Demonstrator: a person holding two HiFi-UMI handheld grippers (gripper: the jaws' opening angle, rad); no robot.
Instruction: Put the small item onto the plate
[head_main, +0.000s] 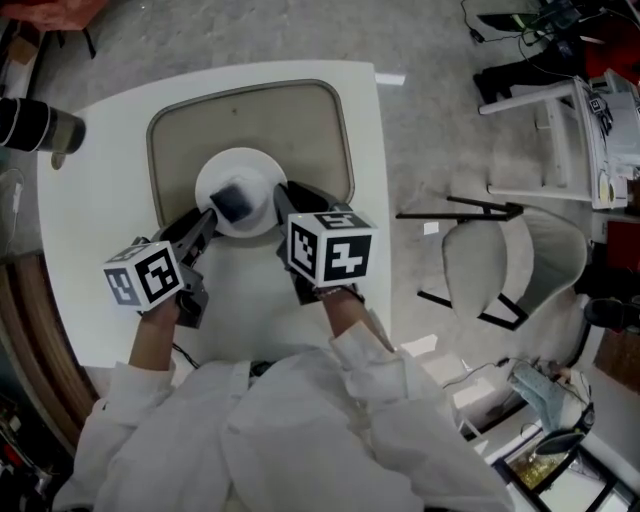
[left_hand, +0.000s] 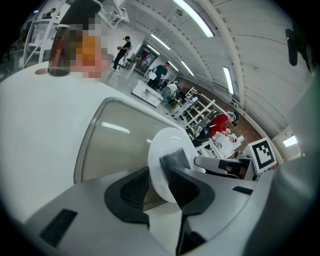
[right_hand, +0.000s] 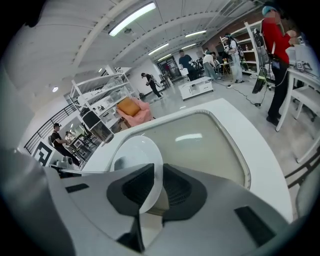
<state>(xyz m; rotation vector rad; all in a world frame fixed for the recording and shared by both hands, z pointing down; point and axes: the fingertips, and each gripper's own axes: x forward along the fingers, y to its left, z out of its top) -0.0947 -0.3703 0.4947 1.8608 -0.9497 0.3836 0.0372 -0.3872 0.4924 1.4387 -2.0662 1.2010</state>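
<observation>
white table (head_main: 90, 250) with a beige tray (head_main: 300, 115); my left gripper (head_main: 208, 220) and right gripper (head_main: 284, 205) each clamp the plate (head_main: 247, 168) by its rim. the small item (head_main: 232, 201) lies on it, so placing looks done; next, lower it level.

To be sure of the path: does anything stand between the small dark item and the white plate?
Nothing visible does. The small dark item lies on the white plate itself. The left gripper and the right gripper each clamp the plate's rim.
</observation>
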